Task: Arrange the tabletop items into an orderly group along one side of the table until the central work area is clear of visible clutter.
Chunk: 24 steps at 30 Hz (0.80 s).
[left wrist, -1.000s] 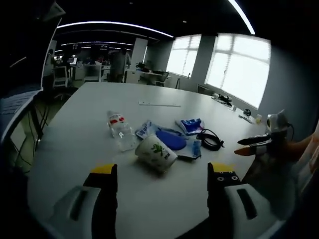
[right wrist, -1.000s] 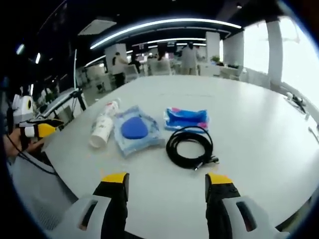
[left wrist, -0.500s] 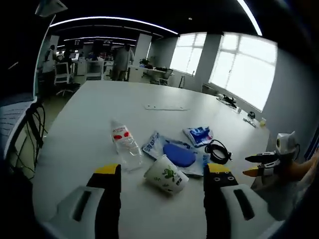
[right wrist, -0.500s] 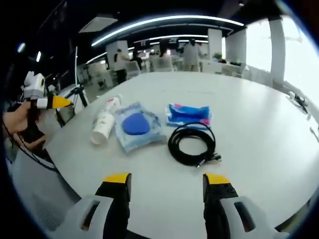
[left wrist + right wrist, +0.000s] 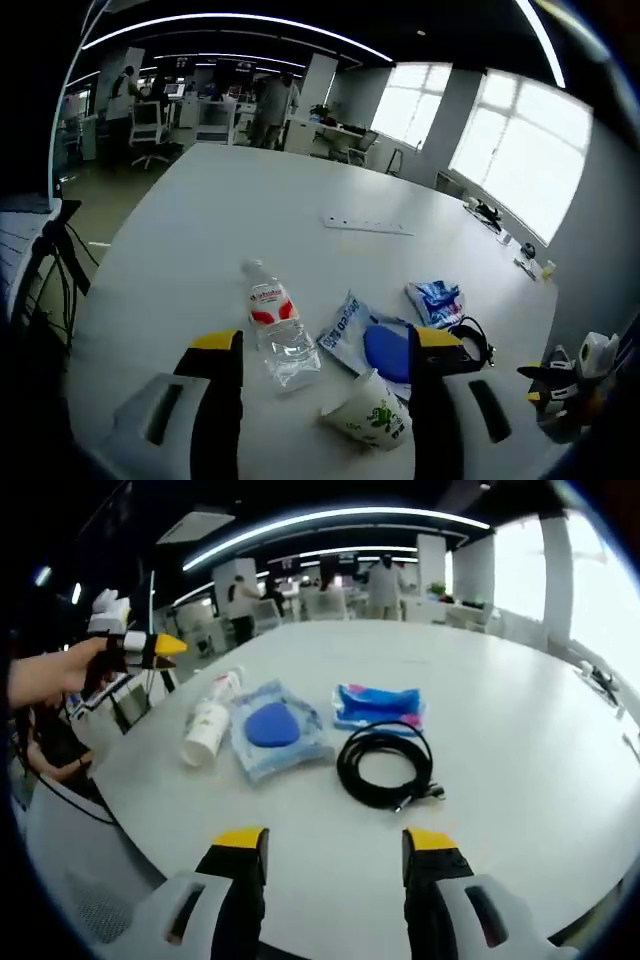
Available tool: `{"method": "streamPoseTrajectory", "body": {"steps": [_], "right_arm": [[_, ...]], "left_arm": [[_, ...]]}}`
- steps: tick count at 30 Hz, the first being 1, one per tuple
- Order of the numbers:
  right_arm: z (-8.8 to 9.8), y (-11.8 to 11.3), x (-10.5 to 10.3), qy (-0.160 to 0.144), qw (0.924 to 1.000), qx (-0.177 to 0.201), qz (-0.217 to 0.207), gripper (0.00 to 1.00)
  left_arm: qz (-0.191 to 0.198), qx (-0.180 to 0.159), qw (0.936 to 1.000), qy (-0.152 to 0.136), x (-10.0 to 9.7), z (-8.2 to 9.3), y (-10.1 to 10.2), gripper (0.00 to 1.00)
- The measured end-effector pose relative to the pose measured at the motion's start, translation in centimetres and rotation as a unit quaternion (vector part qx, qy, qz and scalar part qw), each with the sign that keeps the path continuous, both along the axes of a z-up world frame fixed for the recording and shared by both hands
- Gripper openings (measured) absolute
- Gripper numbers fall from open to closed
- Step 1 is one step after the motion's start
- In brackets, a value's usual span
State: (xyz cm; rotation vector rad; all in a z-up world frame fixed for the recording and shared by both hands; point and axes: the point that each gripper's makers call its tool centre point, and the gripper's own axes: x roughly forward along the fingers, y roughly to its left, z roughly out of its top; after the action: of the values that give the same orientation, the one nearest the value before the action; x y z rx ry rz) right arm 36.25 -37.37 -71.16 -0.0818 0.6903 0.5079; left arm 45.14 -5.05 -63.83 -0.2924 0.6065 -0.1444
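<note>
On the white table a clear water bottle with a red label lies on its side. Beside it are a tipped paper cup, a blue pouch with a blue disc on it, a blue-and-white packet and a coiled black cable. My left gripper hovers open above the table's near edge. In the right gripper view my right gripper stands open in front of the cable, packet, pouch and cup. A hand holds the left gripper up at the left.
A white strip lies flat farther along the table. Small items sit at the far right table edge. The right gripper shows at the right rim. Office desks, chairs and people stand beyond the table.
The left gripper has risen and tilted, so the items sit lower in its view. In the right gripper view it climbs from the low left to higher up. The items lie unmoved.
</note>
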Motion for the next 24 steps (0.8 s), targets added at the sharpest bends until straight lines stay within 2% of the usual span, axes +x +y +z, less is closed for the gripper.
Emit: {"method": "streamPoseTrajectory", "body": {"steps": [8, 13, 18, 22, 24], "right_arm": [[0.0, -0.2, 0.1, -0.007, 0.9999, -0.015, 0.002, 0.53], [-0.2, -0.2, 0.1, -0.003, 0.9998, -0.018, 0.004, 0.52], [-0.3, -0.3, 0.0, 0.001, 0.9998, -0.019, 0.004, 0.51], [-0.4, -0.3, 0.0, 0.003, 0.9998, -0.022, 0.005, 0.51], [-0.5, -0.2, -0.1, 0.005, 0.9997, -0.022, 0.006, 0.51]], "left_arm": [[0.041, -0.024, 0.9978, 0.046, 2.6, -2.9, 0.9, 0.62], [0.048, -0.038, 0.9955, 0.073, 4.0, -4.6, 0.9, 0.54], [0.068, -0.052, 0.9919, 0.094, 5.7, -6.2, 1.4, 0.55], [0.075, -0.050, 0.9898, 0.110, 6.4, -7.3, 1.5, 0.55], [0.068, -0.030, 0.9902, 0.119, 6.4, -7.9, 1.5, 0.54]]}}
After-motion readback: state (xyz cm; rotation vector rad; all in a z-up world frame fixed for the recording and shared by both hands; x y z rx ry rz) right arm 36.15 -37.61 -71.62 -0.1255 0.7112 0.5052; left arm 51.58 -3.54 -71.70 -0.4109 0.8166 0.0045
